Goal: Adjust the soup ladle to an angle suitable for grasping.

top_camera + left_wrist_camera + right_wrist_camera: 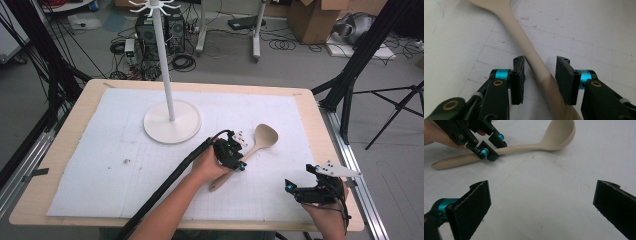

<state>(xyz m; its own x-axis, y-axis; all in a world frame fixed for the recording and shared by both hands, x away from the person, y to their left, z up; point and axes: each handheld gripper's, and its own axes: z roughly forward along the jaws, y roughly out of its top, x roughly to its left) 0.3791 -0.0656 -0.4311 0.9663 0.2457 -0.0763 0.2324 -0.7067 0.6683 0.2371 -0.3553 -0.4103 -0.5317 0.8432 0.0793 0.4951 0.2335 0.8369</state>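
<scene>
A person's left gripper [239,161] straddles the handle of a beige ladle [252,149] lying flat on the white mat [100,165], just right of centre in the high view, its bowl toward the upper right and its handle end toward the lower centre. The jaws stand narrow around the mid-handle; in the left gripper view one pad [519,77] sits close against the handle while a sliver of mat shows beside the other, so the grasp looks not yet firm. The step in hand appears to be the pick-up; next the jaws would need to finish closing squarely before any lift. The left forearm reaches in from the bottom centre, gripper tipped down. The right gripper [294,187] rests at the lower right, jaws wide and empty. A white hook stand [172,120] rises in the upper centre
</scene>
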